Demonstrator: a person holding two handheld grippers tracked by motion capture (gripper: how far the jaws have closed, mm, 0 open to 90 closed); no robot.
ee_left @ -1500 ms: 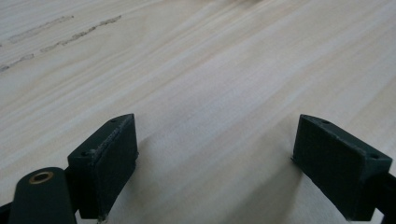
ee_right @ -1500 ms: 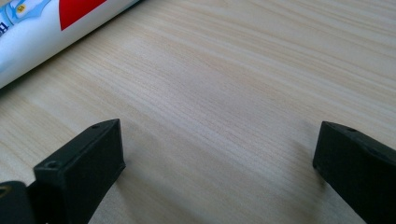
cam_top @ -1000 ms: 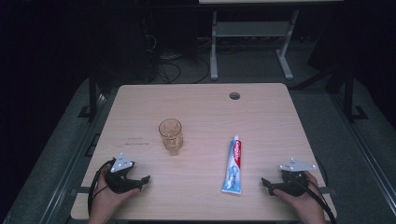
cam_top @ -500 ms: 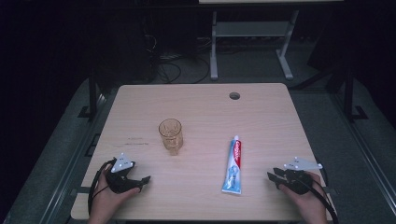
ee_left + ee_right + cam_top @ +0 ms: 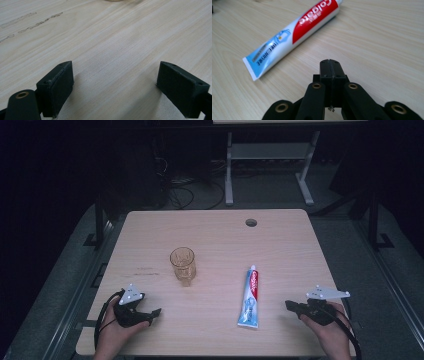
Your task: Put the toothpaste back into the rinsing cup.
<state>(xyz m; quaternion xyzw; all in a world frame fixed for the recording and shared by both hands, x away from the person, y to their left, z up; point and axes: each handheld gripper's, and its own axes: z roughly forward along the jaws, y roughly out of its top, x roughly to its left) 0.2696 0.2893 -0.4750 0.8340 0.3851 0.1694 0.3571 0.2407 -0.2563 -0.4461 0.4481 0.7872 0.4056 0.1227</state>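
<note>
A toothpaste tube [image 5: 250,296] [image 5: 294,32] lies flat on the wooden table [image 5: 280,250], cap end pointing away from me. An amber ribbed glass [image 5: 183,265] stands upright left of it. My right gripper [image 5: 291,305] [image 5: 330,67] hovers just right of the tube's flat end; its jaws have just been closing and now meet with nothing between them. My left gripper [image 5: 152,314] [image 5: 115,85] rests low over the bare wood at the front left, jaws wide apart and empty.
A round cable hole [image 5: 251,222] sits near the table's far edge. Faint scuff marks [image 5: 146,271] streak the wood left of the glass. Beyond the table stand a white desk frame [image 5: 270,165] and floor cables [image 5: 190,190].
The right gripper's jaws have gone from wide apart to pressed together, and that hand has lifted a little. The left gripper, tube and glass have stayed put.
</note>
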